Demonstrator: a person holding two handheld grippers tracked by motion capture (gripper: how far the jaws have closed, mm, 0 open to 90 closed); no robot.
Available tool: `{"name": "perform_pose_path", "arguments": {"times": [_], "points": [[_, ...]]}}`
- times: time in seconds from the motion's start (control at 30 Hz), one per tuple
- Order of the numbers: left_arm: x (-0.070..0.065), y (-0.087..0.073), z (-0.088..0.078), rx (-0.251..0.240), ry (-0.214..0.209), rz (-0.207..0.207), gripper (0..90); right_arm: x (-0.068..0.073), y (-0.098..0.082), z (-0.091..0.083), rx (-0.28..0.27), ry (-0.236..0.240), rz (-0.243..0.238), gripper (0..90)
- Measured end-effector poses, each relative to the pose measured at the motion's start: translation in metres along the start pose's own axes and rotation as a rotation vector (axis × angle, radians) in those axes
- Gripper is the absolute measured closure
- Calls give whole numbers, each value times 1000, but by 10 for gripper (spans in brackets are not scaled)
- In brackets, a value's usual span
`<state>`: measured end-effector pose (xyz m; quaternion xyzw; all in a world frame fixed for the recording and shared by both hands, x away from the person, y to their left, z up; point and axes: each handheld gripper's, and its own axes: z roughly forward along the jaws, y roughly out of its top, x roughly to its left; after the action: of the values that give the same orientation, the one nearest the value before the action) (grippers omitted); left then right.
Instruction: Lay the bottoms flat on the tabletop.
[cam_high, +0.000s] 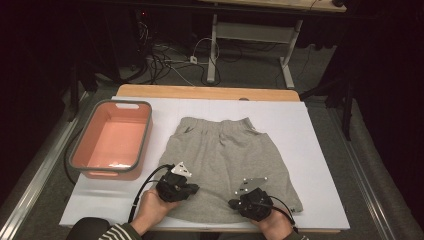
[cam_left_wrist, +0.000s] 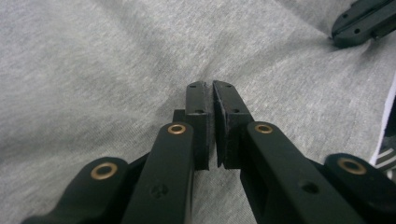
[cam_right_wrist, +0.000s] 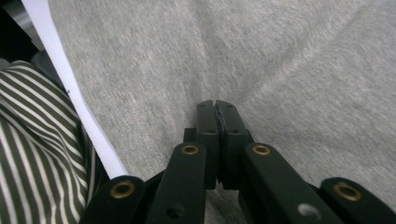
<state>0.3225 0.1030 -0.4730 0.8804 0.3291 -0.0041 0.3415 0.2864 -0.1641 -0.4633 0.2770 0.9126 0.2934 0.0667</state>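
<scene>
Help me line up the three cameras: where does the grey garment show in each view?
High view: the grey garment lies flat mid-table, right of the pink tub.
Left gripper view: it spreads behind the jaws, puckering at the shut left tool.
Right gripper view: it spans the top and right, puckering at the shut right tool.
Shared landmark: the white sheet bordering the garment.

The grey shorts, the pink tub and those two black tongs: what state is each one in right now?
Grey shorts: spread flat on the white sheet, waistband at the far side, fabric puckered where each pair of tongs pinches it.
Pink tub: upright, empty, left of the shorts.
Left tongs: shut, pinching the cloth near the hem.
Right tongs: shut, pinching the cloth near the hem.
</scene>
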Motion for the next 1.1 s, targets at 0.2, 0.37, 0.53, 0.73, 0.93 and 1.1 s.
{"name": "perform_pose_path", "arguments": {"times": [0.2,0.37,0.53,0.73,0.93,1.1], "points": [[4,-2,-10,-77,62,-42,571,-15,5,-14,-74,-36,36,687],[17,-4,-19,-99,109,-92,516,-44,3,-30,-143,-106,118,630],[23,-3,-29,-128,140,-106,491,-77,-1,-45,-202,-189,199,618],[34,13,-27,-126,151,-129,478,-113,-5,-55,-220,-251,258,758],[45,33,-24,-119,170,-118,480,-139,5,-46,-175,-275,266,816],[59,58,-18,-87,195,-120,478,-156,24,-44,-148,-288,256,802]]}}
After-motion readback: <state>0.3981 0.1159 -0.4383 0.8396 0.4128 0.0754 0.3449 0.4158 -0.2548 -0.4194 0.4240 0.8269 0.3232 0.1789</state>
